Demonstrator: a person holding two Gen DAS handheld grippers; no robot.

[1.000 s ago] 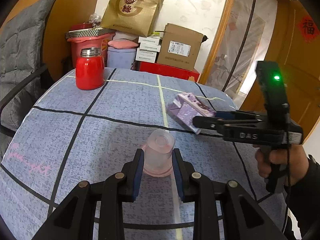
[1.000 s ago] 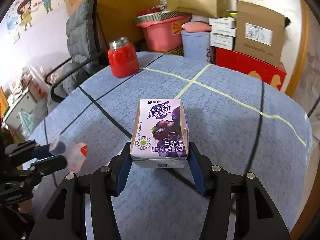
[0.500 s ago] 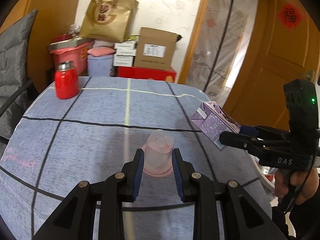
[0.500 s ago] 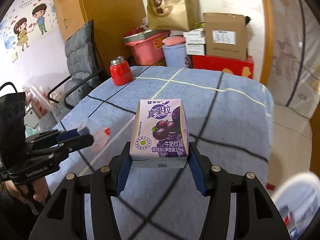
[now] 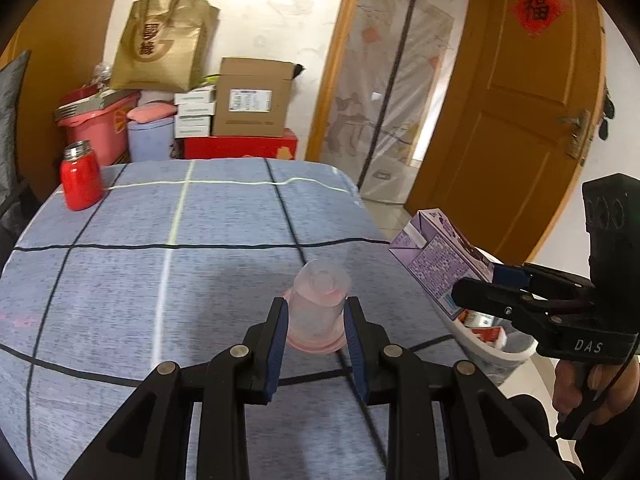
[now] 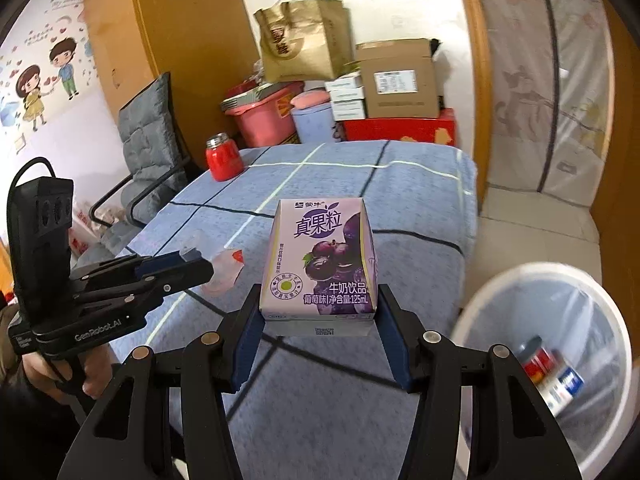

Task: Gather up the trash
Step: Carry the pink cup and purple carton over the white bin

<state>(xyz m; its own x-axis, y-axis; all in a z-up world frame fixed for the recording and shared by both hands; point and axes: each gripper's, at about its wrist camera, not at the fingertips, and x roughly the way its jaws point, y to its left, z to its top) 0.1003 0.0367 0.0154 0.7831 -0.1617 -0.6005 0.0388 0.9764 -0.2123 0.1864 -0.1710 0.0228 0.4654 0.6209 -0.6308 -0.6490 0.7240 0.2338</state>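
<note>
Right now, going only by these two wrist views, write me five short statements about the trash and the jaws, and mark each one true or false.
1. The left gripper has its jaws closed on a clear plastic cup. True.
2. The right gripper is empty. False: it holds a purple drink carton.
3. The white bin beside the table already holds some trash. True.
4. The red flask lies on its side. False: it stands upright near the table's far corner.
5. The carton is already in the bin. False: it is between the jaws.
</note>
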